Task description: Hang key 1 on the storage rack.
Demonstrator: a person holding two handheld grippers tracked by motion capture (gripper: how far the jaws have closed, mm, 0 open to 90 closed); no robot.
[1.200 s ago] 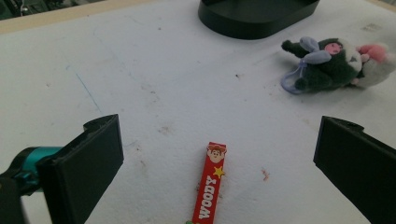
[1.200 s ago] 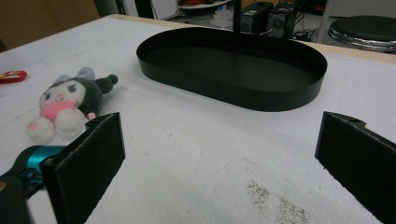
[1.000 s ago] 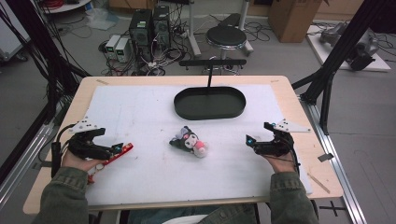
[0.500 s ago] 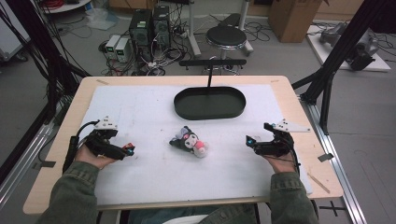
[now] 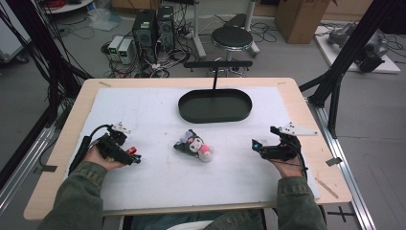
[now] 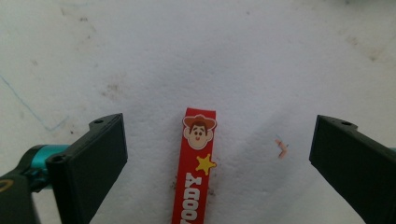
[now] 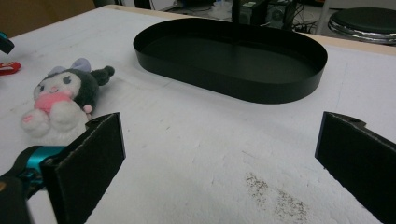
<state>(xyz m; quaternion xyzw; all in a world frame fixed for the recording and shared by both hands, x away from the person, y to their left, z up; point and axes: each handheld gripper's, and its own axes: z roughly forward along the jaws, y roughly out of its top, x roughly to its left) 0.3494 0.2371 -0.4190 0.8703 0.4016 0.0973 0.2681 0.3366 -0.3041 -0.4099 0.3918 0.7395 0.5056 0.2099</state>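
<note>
Red strap (image 6: pixel 195 173) (printed with a cowboy face, a yellow star and "WOODY") flat on the white desk (image 5: pixel 158 110), at its left part, running up between the jaws of the left gripper (image 6: pixel 217 154). Jaws wide apart, touching nothing, though just now closing a little, strap between them. In the high view, strap tip (image 5: pixel 132 152) poking out beside the left gripper (image 5: pixel 134 156). Further right, near mid-desk, a plush (image 5: pixel 195 146) on its side, dark with a pink front. Behind it, a black oval tray (image 5: pixel 215 106). Right gripper (image 5: pixel 255 144) low over the desk's right part, jaws wide apart, plush (image 7: pixel 60 100) and tray (image 7: pixel 233 60) ahead of it.
</note>
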